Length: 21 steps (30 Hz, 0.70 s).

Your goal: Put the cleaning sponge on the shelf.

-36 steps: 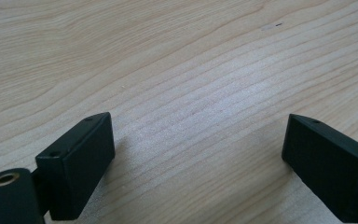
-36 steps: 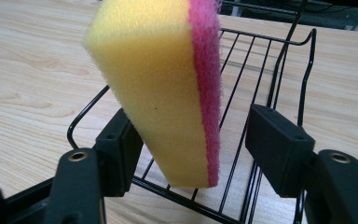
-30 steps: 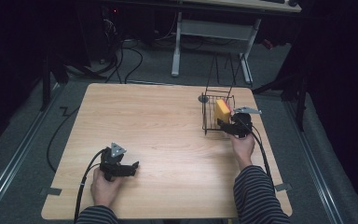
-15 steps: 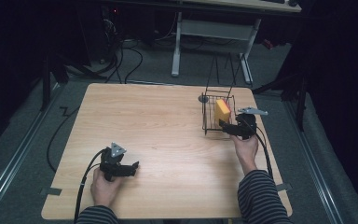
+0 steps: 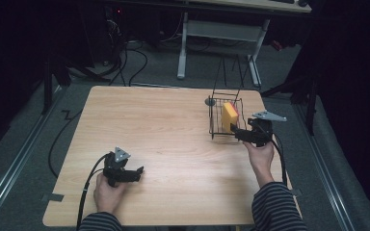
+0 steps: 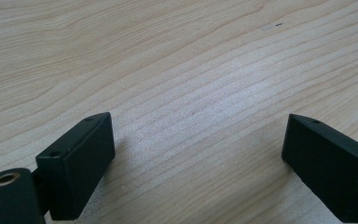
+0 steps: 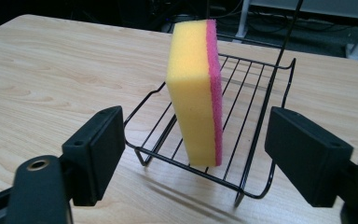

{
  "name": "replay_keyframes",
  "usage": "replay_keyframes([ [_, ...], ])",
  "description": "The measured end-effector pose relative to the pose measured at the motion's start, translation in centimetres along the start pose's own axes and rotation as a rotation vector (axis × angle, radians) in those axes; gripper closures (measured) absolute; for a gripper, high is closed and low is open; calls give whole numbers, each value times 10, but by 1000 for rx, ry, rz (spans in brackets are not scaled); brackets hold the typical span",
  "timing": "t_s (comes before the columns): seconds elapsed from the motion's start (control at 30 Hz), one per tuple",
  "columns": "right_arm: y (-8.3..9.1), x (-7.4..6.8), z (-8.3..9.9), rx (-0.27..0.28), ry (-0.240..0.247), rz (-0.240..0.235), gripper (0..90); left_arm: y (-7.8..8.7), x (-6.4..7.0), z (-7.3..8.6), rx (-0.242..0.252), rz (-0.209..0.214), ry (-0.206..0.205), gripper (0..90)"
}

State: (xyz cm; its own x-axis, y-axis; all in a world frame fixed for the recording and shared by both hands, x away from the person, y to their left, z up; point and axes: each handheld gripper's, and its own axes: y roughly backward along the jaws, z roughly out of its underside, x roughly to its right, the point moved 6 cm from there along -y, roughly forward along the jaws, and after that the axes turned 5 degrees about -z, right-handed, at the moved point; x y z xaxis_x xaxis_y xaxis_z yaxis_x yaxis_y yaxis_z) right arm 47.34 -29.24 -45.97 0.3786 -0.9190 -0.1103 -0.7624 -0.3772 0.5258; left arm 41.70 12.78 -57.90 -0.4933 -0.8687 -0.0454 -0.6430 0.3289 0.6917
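A yellow sponge with a pink scrub side stands on its edge inside a black wire basket. In the high view the sponge and basket sit at the table's right side. My right gripper is just in front of the basket, open, its two pads flanking the basket's near end without touching the sponge. My left gripper rests low over the near left of the table, open, with only bare wood between its pads.
The wooden table has its right edge close behind the basket. The basket's tall wire handle rises at the back. A small dark disc lies by the basket's far left corner. Cables trail from both grippers.
My right gripper has drawn back slightly from the basket toward the near right. The sponge stays standing in the basket. The left gripper has not moved.
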Motion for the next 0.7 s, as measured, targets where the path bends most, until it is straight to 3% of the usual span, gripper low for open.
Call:
replay_keyframes([
  [0.7, 36, -14, -8, 59, 18, -41, 264, 0, 0, 0, 1, 1, 1, 99],
])
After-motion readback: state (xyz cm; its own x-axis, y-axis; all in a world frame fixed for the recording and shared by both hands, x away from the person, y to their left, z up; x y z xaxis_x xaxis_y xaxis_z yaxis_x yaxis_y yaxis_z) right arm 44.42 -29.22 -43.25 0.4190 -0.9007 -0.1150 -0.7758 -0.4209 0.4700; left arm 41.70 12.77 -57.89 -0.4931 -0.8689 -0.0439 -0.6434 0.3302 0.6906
